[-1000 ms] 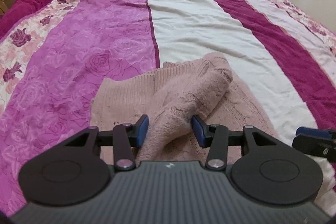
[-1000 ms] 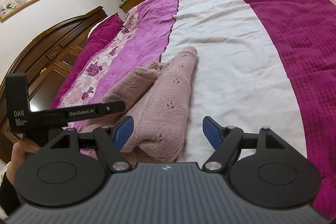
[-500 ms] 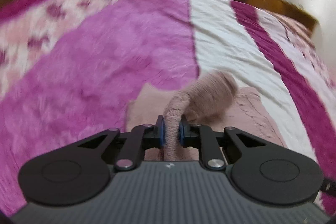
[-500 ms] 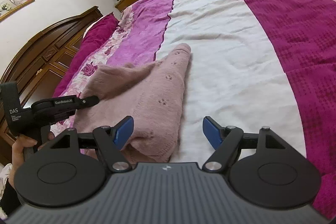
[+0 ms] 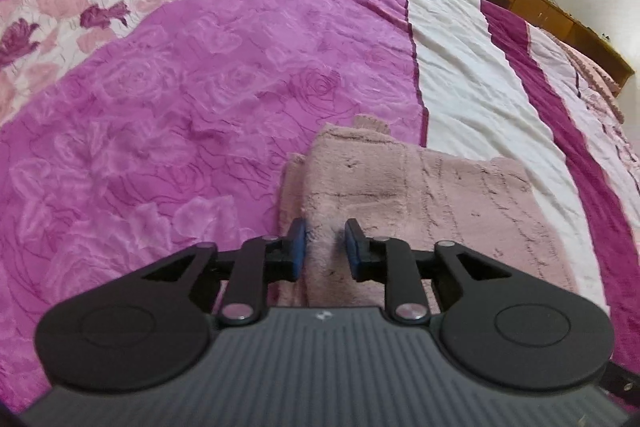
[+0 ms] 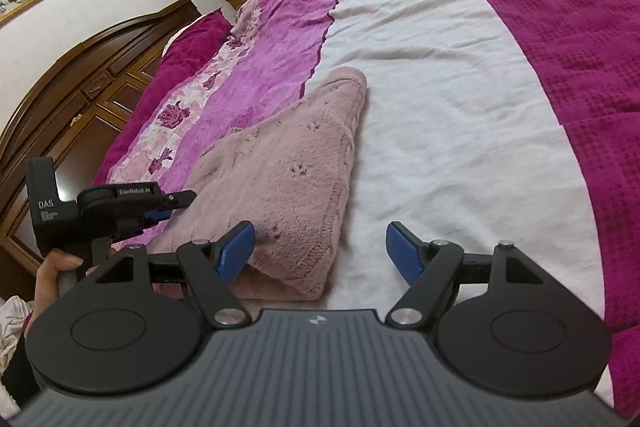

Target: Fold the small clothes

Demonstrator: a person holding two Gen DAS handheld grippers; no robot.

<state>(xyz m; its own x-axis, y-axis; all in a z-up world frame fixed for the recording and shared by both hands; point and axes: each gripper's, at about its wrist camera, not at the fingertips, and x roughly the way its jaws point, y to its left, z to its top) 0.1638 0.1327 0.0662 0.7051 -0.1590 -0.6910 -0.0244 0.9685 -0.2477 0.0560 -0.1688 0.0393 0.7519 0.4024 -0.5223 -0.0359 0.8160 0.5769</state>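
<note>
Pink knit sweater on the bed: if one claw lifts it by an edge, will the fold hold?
Probably not. The pink knit sweater lies limp in soft layers, so it would likely droop and unfold. Its fuzzy knit should grip the bedspread rather than slide.

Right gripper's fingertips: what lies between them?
In the right wrist view, the open right gripper frames the pink knit garment's near corner and bare white bedspread.

Left gripper [image 5: 325, 247] just opening over pink sweater [image 5: 420, 195].
</note>
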